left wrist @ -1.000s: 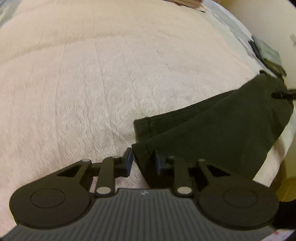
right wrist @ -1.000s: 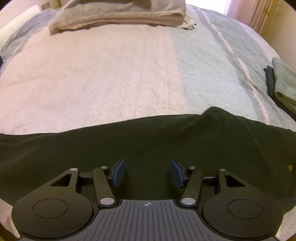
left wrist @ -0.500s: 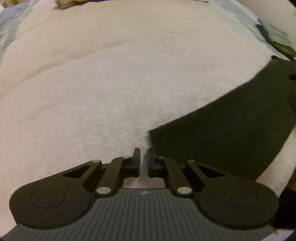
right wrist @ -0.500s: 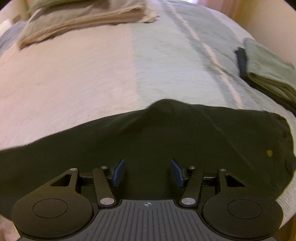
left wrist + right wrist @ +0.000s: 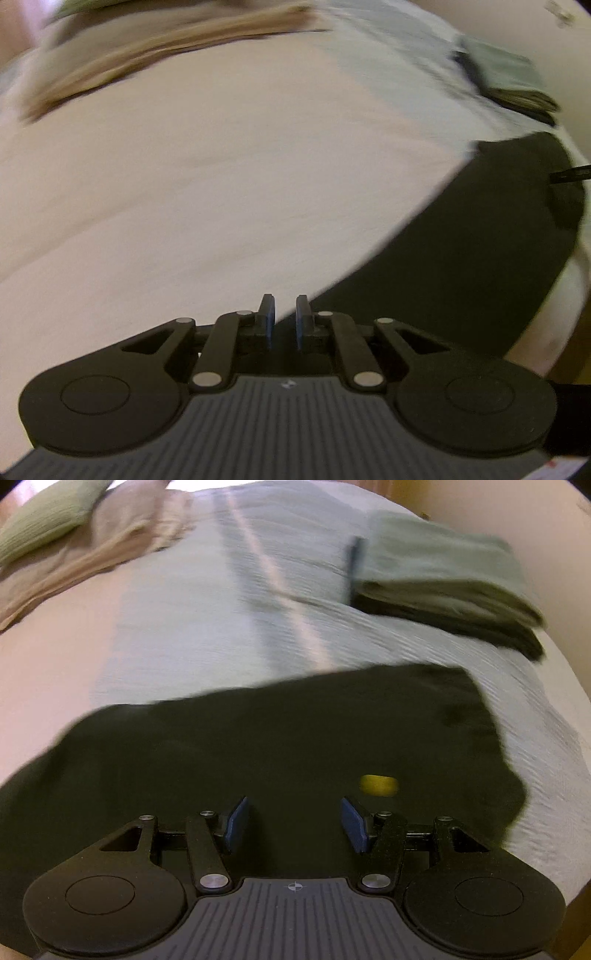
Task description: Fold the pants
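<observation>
Two grippers work one pair of dark pants (image 5: pixel 461 258). From the left gripper (image 5: pixel 284 325) the matte, limp cloth runs toward two o'clock over the pale quilted bedspread (image 5: pixel 184 184), its long axis pointing at the right gripper; the jaws stand narrow at its near corner, though whether they pinch cloth I cannot tell. The right gripper (image 5: pixel 293 825) hangs wide over the pants' broad end, so it seems nearer the fold's turning edge.
</observation>
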Motion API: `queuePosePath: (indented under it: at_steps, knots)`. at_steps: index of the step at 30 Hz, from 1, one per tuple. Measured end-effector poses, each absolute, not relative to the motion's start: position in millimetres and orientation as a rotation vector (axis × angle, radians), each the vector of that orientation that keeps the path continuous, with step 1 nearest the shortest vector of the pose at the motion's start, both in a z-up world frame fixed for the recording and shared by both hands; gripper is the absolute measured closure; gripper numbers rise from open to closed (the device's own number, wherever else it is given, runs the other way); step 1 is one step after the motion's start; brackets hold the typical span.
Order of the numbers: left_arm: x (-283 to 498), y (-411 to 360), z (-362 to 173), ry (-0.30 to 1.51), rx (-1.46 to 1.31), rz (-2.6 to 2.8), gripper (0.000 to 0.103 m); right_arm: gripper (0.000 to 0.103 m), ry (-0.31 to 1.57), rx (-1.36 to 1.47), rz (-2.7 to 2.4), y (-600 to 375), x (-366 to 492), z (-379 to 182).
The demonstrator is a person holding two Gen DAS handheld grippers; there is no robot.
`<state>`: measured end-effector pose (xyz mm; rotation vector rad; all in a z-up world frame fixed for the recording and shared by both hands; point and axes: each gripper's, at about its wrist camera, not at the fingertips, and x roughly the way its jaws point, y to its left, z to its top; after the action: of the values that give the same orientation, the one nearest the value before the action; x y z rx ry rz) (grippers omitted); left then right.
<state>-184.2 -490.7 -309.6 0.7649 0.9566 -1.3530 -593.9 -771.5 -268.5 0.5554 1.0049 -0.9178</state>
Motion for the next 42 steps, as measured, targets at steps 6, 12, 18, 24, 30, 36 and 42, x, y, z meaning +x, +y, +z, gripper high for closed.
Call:
queuePosePath:
  at_steps: [6,12,18,24,30,36,42]
  knots:
    - [-313.8,-590.3,-331.4,0.969,0.816,-1.519,0.094,0.103,1.012,0.654,-0.867,-837.8,-709.3,-284.9]
    - [-389.1,-653.1,-318.7,0.936,0.861,-1.604,0.089,0.102,0.84,0.751,-0.864,-827.9,-741.0,-255.2]
    - [-425.1,-689.9,-326.7,0.889,0.937,-1.653,0.084,0.034,0.658,0.943,-1.089,-822.6,-773.5,-261.0]
    - [-437.8,-692.5,-339.0,0.903,1.02,-1.645,0.084,0.08,0.627,1.104,-1.05,-847.9,-779.6,-277.0]
    - [-418.6,-691.3,-328.6,0.945,0.928,-1.592,0.079,0.072,0.681,1.08,-1.05,-865.7,-800.1,-278.5]
    - [-394.0,-709.8,-327.9,1.022,0.774,-1.57,0.072,0.058,0.758,0.871,-1.098,-848.6,-783.6,-238.9]
    - [-390.6,-727.1,-359.2,1.148,0.795,-1.65,0.073,0.056,0.755,0.633,-1.001,-832.3,-718.5,-207.5]
